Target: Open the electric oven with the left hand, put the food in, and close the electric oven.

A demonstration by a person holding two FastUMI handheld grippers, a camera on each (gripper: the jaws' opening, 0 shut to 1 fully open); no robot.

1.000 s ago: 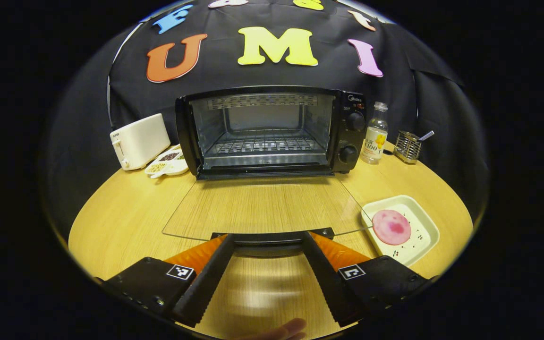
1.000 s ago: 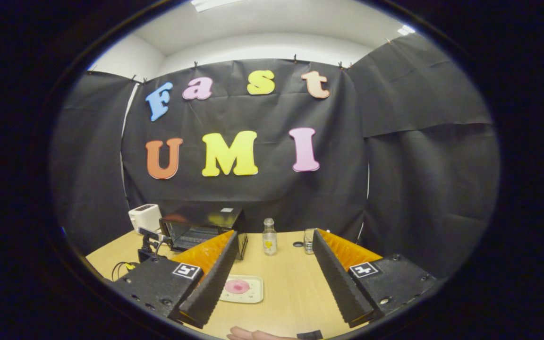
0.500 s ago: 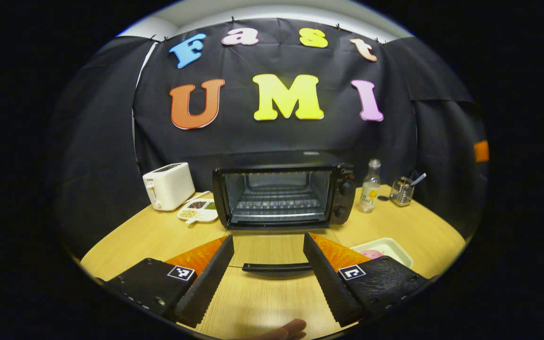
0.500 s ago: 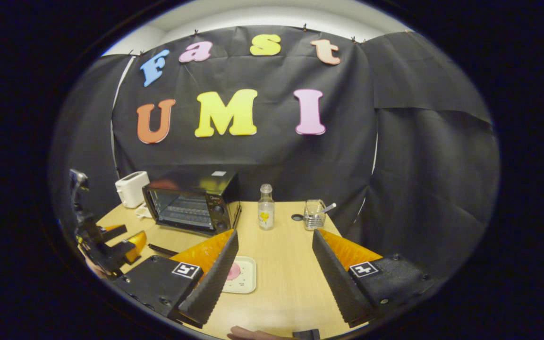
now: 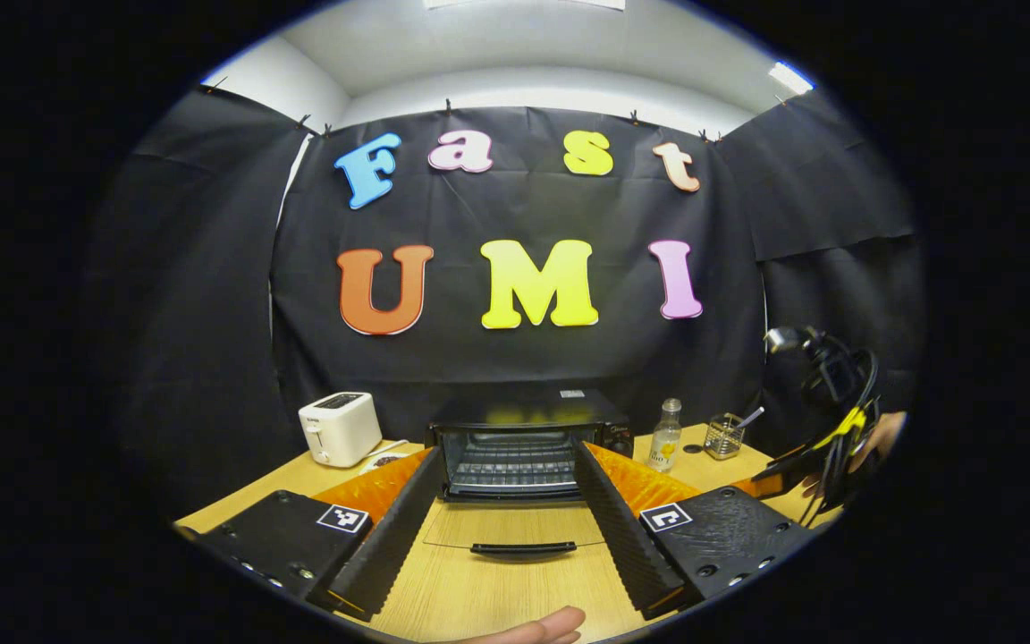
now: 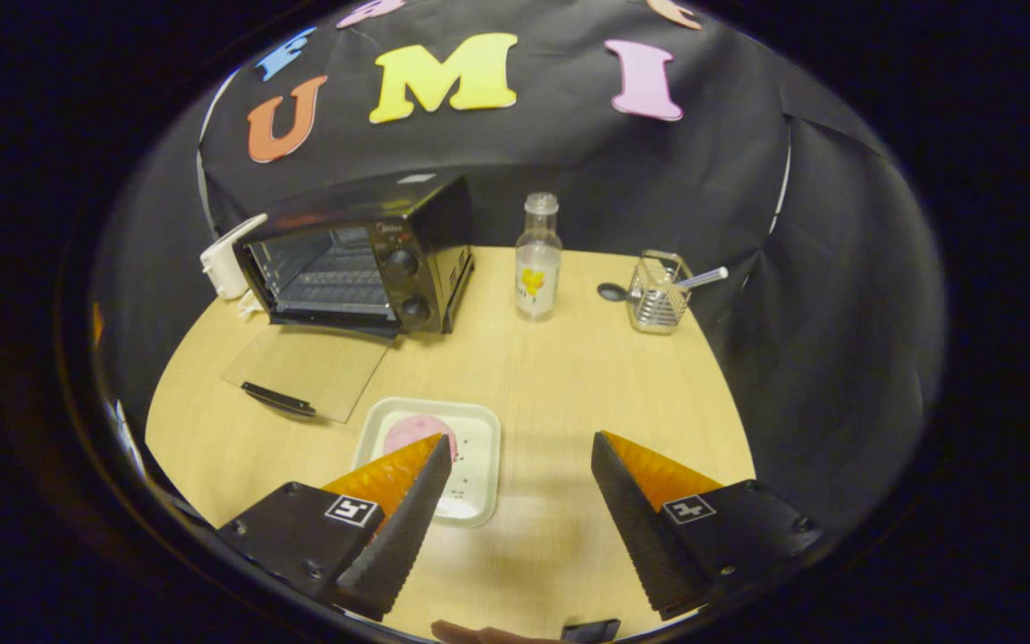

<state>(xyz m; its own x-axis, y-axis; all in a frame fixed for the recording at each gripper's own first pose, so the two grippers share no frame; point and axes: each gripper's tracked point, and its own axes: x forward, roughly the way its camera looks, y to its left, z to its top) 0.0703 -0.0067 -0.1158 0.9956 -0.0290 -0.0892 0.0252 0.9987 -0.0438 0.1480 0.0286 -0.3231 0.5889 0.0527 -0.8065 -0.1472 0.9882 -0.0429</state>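
A: Where is the food relative to the right gripper [image 6: 515,501]?

B: In the right gripper view the pink round of food [image 6: 417,434] lies on a pale square tray [image 6: 479,465] at lower centre-left of the frame, just ahead of the left-hand finger, which covers part of it. The jaws stand wide apart and hold nothing. So the food sits forward and to the left of the gap between them, not centred in it.

A: And the oven?

B: The electric oven [image 6: 358,259] is in the upper left of that frame, its cavity open, and its glass door [image 6: 305,367] lies flat on the desk [image 6: 569,376] with the dark handle [image 6: 278,399] at its near edge. The door's near right corner comes close to the tray; I cannot tell whether they touch.

A: The left gripper?

B: In the left gripper view the left gripper [image 5: 510,528] hangs above the desk, jaws apart and empty, with the door handle [image 5: 524,548] lying crosswise between the fingers but farther off. I judge the right one far nearer the food.

A: Room to move?

B: Bare desk lies right of the tray. A bottle [image 6: 537,255] and a wire holder [image 6: 658,300] stand at the back, well apart from it. I judge the path to the cavity runs up and left over the lowered door, so the glass edge and handle are what to clear.
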